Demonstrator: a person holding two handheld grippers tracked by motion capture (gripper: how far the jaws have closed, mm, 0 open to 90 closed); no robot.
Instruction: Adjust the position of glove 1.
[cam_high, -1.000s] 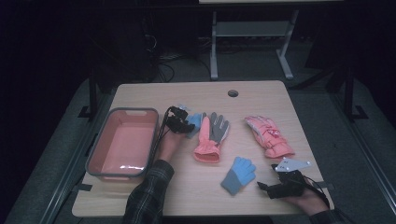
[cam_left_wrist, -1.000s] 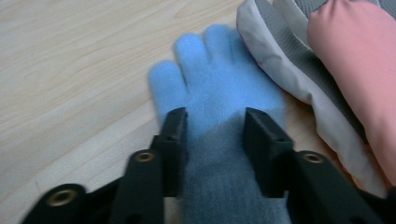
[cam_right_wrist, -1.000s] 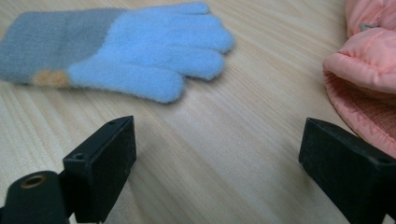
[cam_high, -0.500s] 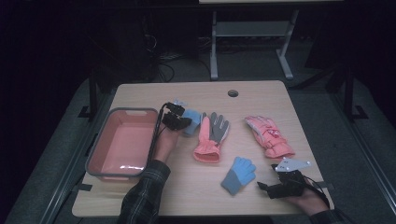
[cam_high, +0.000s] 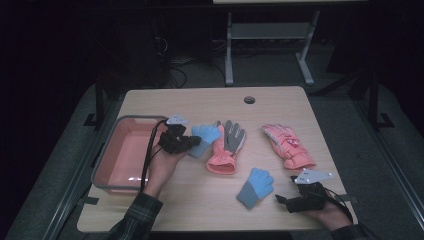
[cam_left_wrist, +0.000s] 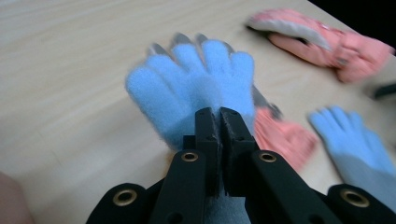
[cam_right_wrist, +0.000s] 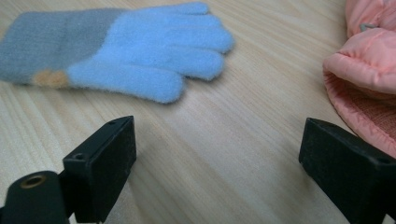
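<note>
Left gripper (cam_high: 192, 142): jaws clamped on blue knit glove (cam_left_wrist: 196, 93), just right of pink tray (cam_high: 105, 160). Right gripper (cam_high: 284, 200): jaws wide, near worktop (cam_high: 200, 200) edge; bare wood between.

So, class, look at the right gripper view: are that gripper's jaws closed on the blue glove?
No: the right gripper has its jaws wide apart over bare table, and the blue glove lies beyond them, untouched.
</note>
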